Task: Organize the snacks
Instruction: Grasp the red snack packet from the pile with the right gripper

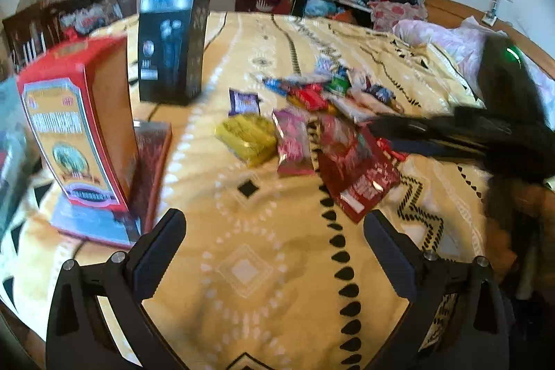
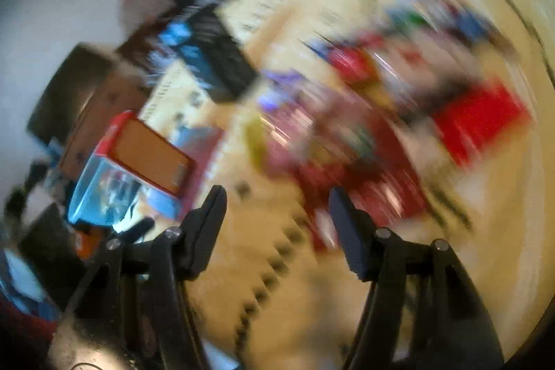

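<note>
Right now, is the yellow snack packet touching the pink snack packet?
Cannot tell. In the left wrist view the yellow packet and pink packet lie edge to edge, but blur hides any gap.

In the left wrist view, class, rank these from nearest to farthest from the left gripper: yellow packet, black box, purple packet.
From the left gripper:
1. Yellow packet, just ahead at the near edge of the snack pile.
2. Purple packet, directly behind the yellow one.
3. Black box, standing upright, far back on the left.
</note>
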{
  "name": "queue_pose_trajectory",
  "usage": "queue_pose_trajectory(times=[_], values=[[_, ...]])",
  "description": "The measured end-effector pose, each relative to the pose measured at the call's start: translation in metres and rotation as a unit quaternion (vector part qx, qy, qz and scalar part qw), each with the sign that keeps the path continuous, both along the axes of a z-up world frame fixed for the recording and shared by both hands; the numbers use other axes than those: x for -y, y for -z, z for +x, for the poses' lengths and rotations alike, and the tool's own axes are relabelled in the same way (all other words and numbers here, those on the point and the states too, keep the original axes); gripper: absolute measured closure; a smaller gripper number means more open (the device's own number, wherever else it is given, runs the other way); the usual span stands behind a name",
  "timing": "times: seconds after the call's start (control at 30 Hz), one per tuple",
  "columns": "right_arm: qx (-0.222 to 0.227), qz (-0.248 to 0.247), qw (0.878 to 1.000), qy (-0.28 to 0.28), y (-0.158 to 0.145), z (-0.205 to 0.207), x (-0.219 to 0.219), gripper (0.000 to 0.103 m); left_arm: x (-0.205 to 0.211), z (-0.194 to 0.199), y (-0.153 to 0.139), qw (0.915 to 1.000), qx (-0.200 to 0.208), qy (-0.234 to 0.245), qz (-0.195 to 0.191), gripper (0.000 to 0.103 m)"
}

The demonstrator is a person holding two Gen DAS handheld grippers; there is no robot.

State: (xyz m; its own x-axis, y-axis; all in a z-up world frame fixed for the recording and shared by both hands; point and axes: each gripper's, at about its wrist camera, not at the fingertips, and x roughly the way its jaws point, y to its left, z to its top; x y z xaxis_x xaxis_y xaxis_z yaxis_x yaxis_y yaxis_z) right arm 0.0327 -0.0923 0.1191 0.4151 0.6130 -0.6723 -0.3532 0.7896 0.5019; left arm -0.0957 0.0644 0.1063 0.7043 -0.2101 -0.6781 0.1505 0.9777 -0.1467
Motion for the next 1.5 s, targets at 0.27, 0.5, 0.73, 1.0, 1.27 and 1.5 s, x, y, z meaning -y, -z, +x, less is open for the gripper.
queue_pose_trajectory(times=[0.27,0.5,0.73,1.0,1.27,1.5], values=[[-0.097,-0.068,0.993,-0.032,0.069,0.041,-0.036,0.039,-0.005,0.005,-0.005,0.9998,-0.006,-0.013,-0.016,0.0],[-0.111,-0.119,0.984,-0.075,0.045,-0.019,-0.013,0.039,-0.001,0.007,-0.002,0.9991,-0.014,-0.007,-0.041,0.0],[-0.061,-0.168,0.983,-0.041,0.003,-0.068,0.031,0.01,-0.008,0.001,-0.004,0.9985,-0.012,-0.014,-0.051,0.0],[-0.217,-0.046,0.972,0.075,0.065,-0.061,0.079,0.021,-0.019,-0.001,-0.01,0.9974,-0.005,-0.027,-0.067,0.0],[-0.117,-0.156,0.974,0.112,0.05,0.033,0.092,0.044,-0.024,-0.001,-0.013,0.9977,-0.003,-0.031,-0.06,0.0],[-0.138,-0.111,0.963,0.202,0.042,-0.015,0.071,0.016,-0.022,0.001,-0.008,0.9978,-0.009,-0.031,-0.057,0.0]])
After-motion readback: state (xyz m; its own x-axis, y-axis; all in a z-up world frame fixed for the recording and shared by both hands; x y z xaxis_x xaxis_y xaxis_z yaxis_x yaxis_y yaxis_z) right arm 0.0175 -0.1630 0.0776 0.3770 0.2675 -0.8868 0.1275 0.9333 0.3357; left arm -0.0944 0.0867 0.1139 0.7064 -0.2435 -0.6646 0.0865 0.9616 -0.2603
